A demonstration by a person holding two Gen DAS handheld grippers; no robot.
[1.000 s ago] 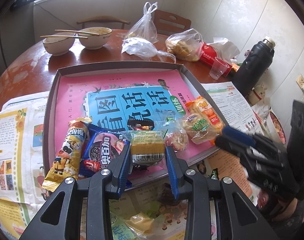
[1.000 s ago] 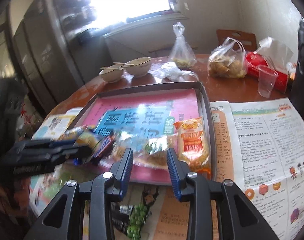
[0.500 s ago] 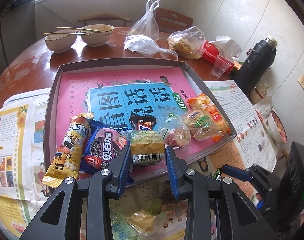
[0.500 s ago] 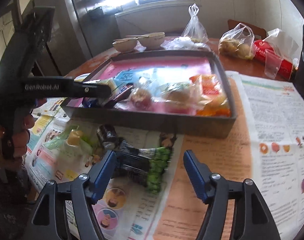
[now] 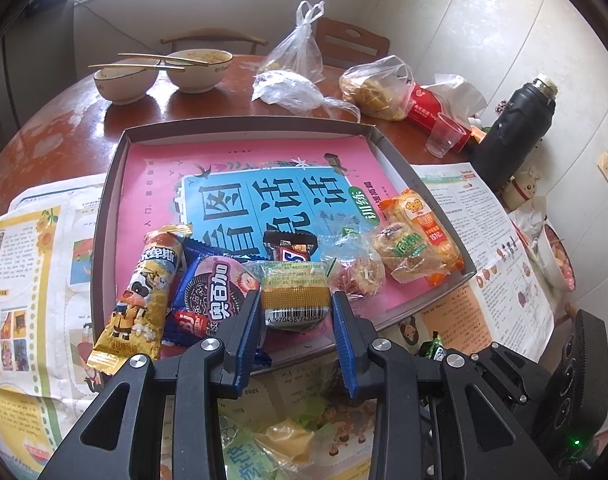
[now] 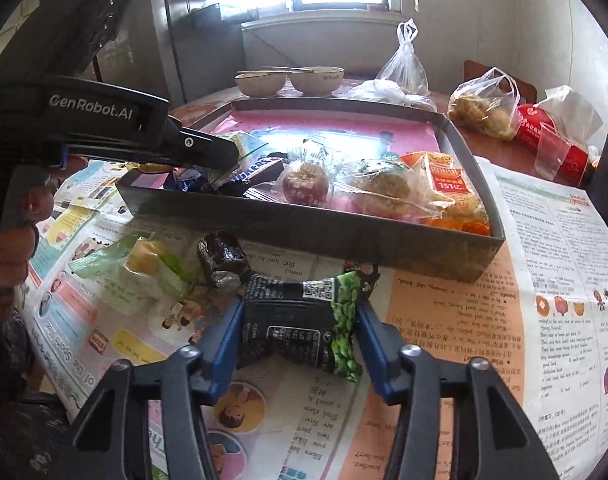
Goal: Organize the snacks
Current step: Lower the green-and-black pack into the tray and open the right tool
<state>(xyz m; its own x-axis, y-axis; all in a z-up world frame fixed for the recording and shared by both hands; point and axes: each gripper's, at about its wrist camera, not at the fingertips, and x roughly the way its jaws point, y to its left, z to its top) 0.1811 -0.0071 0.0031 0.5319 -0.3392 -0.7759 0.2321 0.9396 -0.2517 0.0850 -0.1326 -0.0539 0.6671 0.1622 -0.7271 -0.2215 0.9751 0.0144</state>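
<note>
A grey box lid (image 5: 112, 184) (image 6: 343, 236) with a pink book inside holds several wrapped snacks. My left gripper (image 5: 296, 312) is shut on a yellow-green wrapped cake (image 5: 296, 292) over the box's near edge, beside the Oreo pack (image 5: 216, 296). My right gripper (image 6: 298, 322) is low over the newspaper in front of the box, its jaws around a black-and-green snack pack (image 6: 300, 320) and touching both ends. A dark foil candy (image 6: 224, 258) and a yellow-green wrapped snack (image 6: 144, 260) lie on the newspaper to its left.
Newspaper sheets (image 6: 543, 280) cover the table around the box. Two bowls with chopsticks (image 5: 160, 72), plastic bags (image 5: 300, 80), a plastic cup (image 5: 443, 136) and a black thermos (image 5: 511, 128) stand behind the box. The left gripper's body (image 6: 104, 120) reaches over the box's left side.
My right gripper dropped from over the box to the newspaper in front, opened wide, then closed in around the black-and-green pack. The left gripper kept holding the cake, almost still.
</note>
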